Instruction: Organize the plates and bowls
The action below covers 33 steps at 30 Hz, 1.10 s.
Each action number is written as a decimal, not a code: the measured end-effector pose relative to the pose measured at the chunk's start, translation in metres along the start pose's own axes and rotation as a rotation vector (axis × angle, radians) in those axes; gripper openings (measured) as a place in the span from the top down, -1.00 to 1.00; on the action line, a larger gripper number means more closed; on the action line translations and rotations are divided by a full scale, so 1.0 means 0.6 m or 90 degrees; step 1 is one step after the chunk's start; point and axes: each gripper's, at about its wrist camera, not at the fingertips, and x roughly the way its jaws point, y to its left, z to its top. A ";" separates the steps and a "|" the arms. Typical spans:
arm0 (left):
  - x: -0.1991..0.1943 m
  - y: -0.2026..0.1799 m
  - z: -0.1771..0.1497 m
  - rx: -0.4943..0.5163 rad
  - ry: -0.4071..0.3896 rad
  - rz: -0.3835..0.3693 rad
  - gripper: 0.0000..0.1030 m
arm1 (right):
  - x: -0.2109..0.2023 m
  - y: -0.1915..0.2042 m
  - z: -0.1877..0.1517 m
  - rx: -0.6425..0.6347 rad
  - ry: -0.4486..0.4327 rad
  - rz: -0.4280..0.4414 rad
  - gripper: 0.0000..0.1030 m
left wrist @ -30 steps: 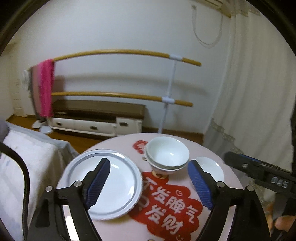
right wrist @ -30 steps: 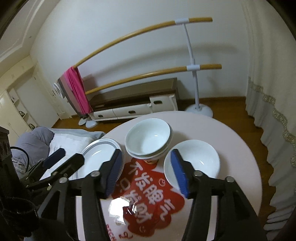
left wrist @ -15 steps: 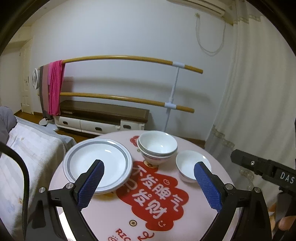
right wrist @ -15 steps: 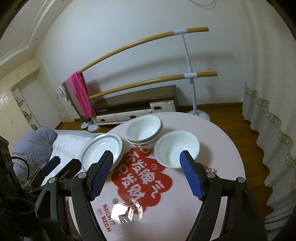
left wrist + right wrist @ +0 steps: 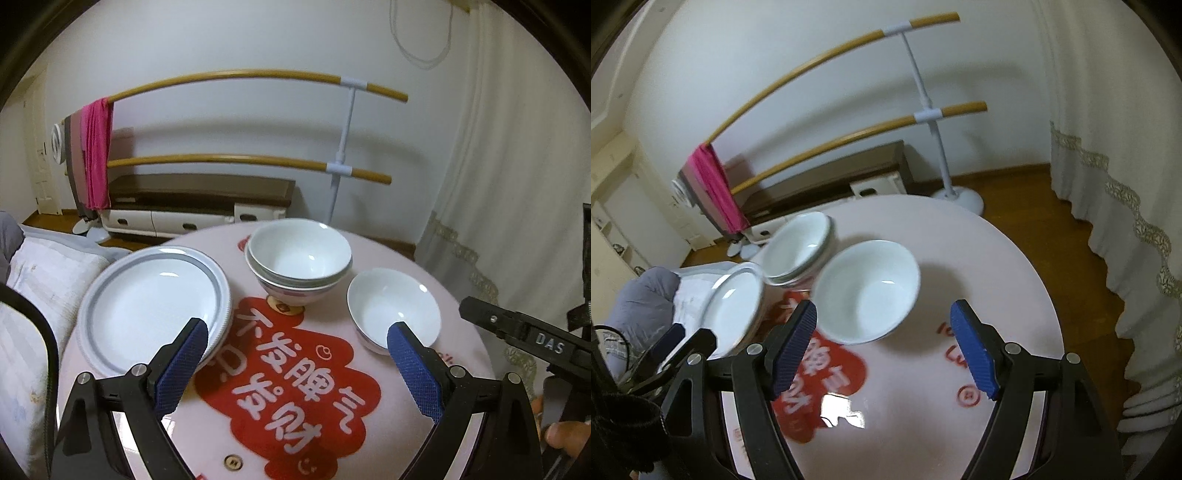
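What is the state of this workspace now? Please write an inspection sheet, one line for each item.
Surface: round pink table with a red printed patch.
Job's things: grey-rimmed white plates, stacked; stack of white bowls; single white bowl standing apart.
Clutter: nothing seen.
Grippers: left tool open, empty; right tool open, empty, near the single bowl.
Cables: black cable at the left edge.
Surroundings: wooden rail rack with pink cloth, low cabinet, white curtain, bedding.

A pink cloth (image 5: 96, 155) hangs on a wooden two-rail rack (image 5: 258, 77) above a low brown-topped white cabinet (image 5: 199, 206), beside cream curtains (image 5: 517, 184).
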 end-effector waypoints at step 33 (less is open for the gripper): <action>0.231 -0.080 0.058 0.059 0.154 -0.087 0.74 | 0.166 -0.066 0.019 0.018 0.087 0.059 0.75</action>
